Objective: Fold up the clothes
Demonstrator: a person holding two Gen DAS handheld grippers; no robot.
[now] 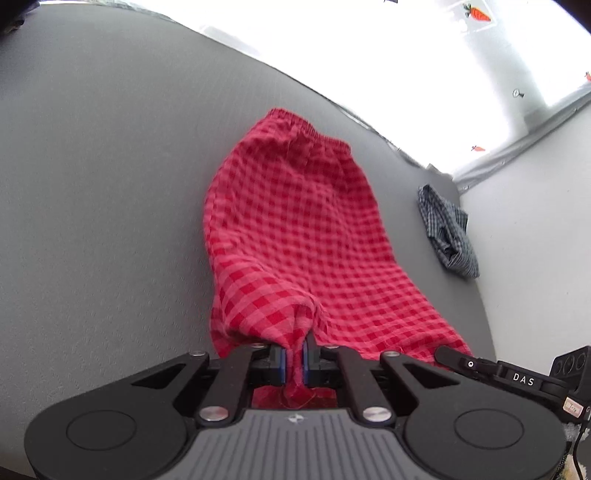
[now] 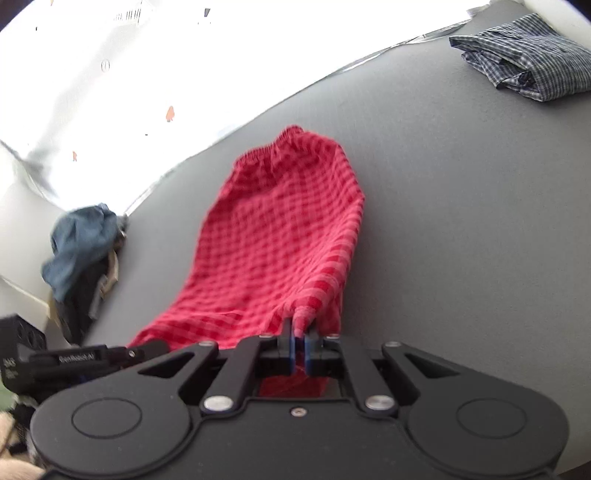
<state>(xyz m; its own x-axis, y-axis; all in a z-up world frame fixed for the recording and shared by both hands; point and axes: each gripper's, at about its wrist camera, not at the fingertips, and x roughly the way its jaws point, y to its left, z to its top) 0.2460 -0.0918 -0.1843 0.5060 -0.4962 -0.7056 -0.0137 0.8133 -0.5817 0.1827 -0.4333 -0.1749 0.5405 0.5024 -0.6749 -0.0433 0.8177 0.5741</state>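
Red checked shorts (image 1: pixel 295 229): light, limp. Left gripper (image 1: pixel 294 356) and right gripper (image 2: pixel 300 345) each pinch what looks like a hem corner.

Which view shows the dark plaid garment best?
The right wrist view: the dark plaid garment lies bunched, its checks and folds distinct. The left wrist view shows it smaller, squeezed at the mat's edge.

Looks like room in home, set up for laundry folding. Wide grey padded surface (image 1: pixel 110 184) fills most of both views. Folded blue checked garment (image 2: pixel 524 55) at upper right, heap of unfolded clothes (image 2: pixel 81 251) at left edge. Bright white wall with small carrot stickers (image 1: pixel 479 14) (child's room, maybe) along top.
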